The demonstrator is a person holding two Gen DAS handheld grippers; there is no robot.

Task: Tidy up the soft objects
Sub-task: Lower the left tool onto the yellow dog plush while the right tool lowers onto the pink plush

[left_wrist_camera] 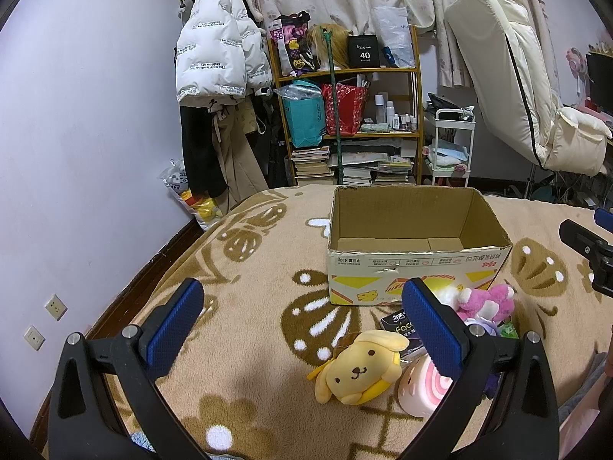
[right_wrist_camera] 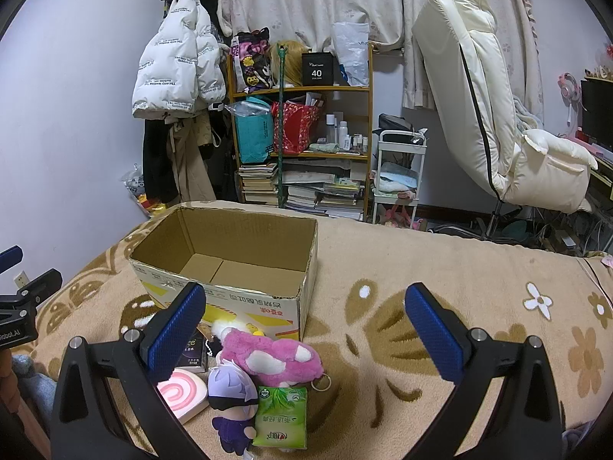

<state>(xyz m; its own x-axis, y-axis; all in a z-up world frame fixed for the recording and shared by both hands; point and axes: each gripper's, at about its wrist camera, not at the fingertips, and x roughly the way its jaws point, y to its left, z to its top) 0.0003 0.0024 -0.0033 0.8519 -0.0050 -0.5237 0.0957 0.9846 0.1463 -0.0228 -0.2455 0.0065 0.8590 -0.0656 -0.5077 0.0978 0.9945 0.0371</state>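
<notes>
An open, empty cardboard box (left_wrist_camera: pixel 417 268) (right_wrist_camera: pixel 245 299) stands on the bed. In front of it lie a yellow dog plush (left_wrist_camera: pixel 360 368), a pink swirl squishy (left_wrist_camera: pixel 421 387) (right_wrist_camera: pixel 182 393), a pink plush (left_wrist_camera: pixel 486 303) (right_wrist_camera: pixel 272 356), a purple-haired doll (right_wrist_camera: pixel 231 398), a green tissue pack (right_wrist_camera: pixel 281 418) and a dark packet (left_wrist_camera: pixel 402 329). My left gripper (left_wrist_camera: pixel 302 326) is open and empty, above the blanket left of the yellow plush. My right gripper (right_wrist_camera: pixel 306 329) is open and empty, above the pink plush.
A brown patterned blanket (right_wrist_camera: pixel 440 283) covers the bed. Beyond its far edge stand a cluttered shelf (left_wrist_camera: pixel 345 115), a white cart (right_wrist_camera: pixel 398 176), hanging coats (left_wrist_camera: pixel 218 57) and a cream recliner chair (right_wrist_camera: pixel 498 122). The wall lies at the left.
</notes>
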